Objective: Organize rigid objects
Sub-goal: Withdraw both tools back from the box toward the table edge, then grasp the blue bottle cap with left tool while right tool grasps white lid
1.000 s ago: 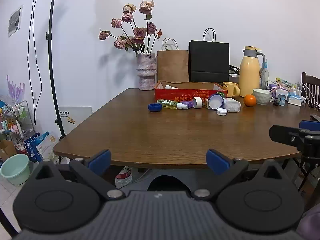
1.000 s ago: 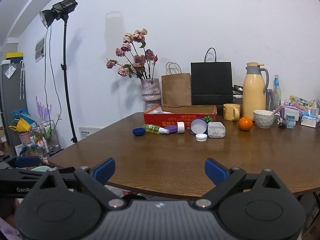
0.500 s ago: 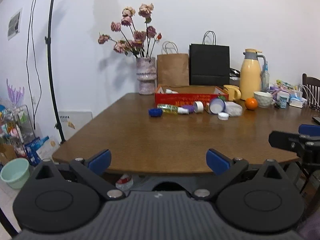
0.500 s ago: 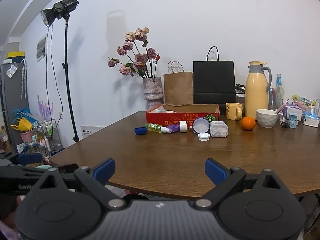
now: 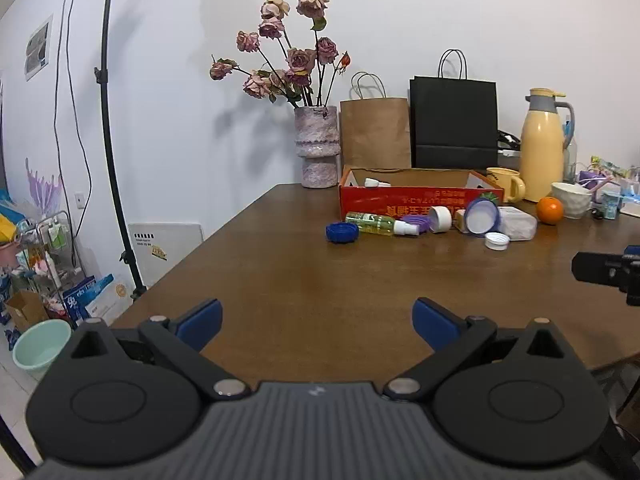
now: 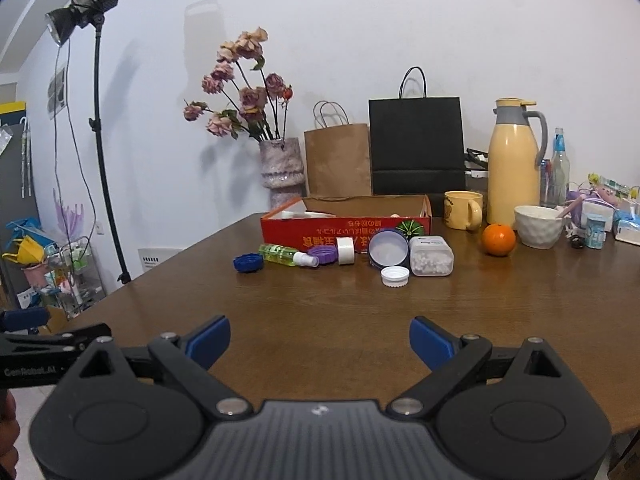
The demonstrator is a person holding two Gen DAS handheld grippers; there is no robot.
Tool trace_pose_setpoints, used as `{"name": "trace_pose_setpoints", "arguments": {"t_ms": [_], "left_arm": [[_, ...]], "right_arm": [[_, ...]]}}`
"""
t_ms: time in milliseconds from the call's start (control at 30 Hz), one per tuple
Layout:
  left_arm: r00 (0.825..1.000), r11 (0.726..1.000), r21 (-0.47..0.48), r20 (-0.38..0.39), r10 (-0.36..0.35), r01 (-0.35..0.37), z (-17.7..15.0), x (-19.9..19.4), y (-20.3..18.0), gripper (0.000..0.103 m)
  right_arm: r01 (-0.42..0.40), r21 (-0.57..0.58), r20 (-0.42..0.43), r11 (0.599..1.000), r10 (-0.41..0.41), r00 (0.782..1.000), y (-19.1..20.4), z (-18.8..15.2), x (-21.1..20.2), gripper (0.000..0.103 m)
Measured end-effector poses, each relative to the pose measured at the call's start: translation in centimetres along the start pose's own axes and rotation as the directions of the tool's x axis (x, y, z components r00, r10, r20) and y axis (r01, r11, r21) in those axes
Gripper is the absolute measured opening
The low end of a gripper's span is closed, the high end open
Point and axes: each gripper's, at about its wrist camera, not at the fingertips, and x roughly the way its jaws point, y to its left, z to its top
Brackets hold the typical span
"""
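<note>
Both fingers (image 5: 199,324) spread above table (image 5: 320,280)

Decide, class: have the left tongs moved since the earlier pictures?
Yes. The left tongs have moved forward over the table: its near edge has dropped behind them, and the red box looks nearer.

Dark brown wood table (image 6: 320,312), smooth, semi-gloss with soft reflections. Red printed cardboard box (image 6: 344,228), raw brown card inside. Clear plastic spray bottle (image 6: 286,255), green liquid showing; ribbed blue plastic cap (image 6: 248,263) at its 9 o'clock. Ribbed white plastic cap (image 6: 395,276); translucent plastic tub (image 6: 431,256) at its 2 o'clock. Matt kraft paper bag (image 6: 338,158), matt black paper bag (image 6: 416,144). Rough speckled stone-look vase (image 6: 281,170).
</note>
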Motion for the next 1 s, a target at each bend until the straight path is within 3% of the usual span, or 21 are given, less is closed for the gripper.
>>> {"name": "trace_pose_setpoints", "arguments": {"t_ms": [133,300,467,600,733,867,933,1000], "left_arm": [[0.998,0.998,-0.005,-0.039,-0.057,0.057,1.1,3.5,0.1,0.103],[0.995,0.998,0.026,-0.077,-0.061,0.063,2.9,8.8,-0.4,0.103],[0.983,0.995,0.019,-0.154,-0.098,0.102,4.5,14.8,-0.6,0.103],[0.981,0.993,0.02,-0.155,-0.113,0.117,6.1,18.6,-0.9,0.103],[0.964,0.984,-0.019,-0.197,-0.177,0.176,7.5,23.5,-1.0,0.103],[0.959,0.991,0.009,-0.251,-0.13,0.137,7.9,29.1,-1.6,0.102],[0.956,0.992,0.014,-0.266,-0.12,0.128,7.8,31.0,-1.5,0.093],[0.954,0.992,0.007,-0.278,-0.116,0.123,7.8,32.7,-1.3,0.091]], "right_arm": [[0.028,-0.01,-0.023,1.0,-0.028,0.999,-0.6,1.4,3.3,0.095],[0.068,-0.002,-0.089,0.998,-0.068,0.994,-2.1,2.9,8.1,0.091],[0.035,0.044,-0.125,0.998,-0.029,0.992,-4.5,4.2,12.6,0.085],[0.031,0.061,-0.153,0.998,-0.022,0.988,-6.1,4.6,16.0,0.079],[0.059,0.054,-0.181,0.997,-0.049,0.982,-7.4,4.7,19.7,0.073],[0.094,0.061,-0.215,0.994,-0.079,0.973,-8.6,4.7,23.3,0.069],[0.102,0.069,-0.236,0.992,-0.083,0.968,-9.2,4.6,24.9,0.067],[0.107,0.067,-0.258,0.992,-0.086,0.962,-9.6,4.5,26.1,0.061]]}}
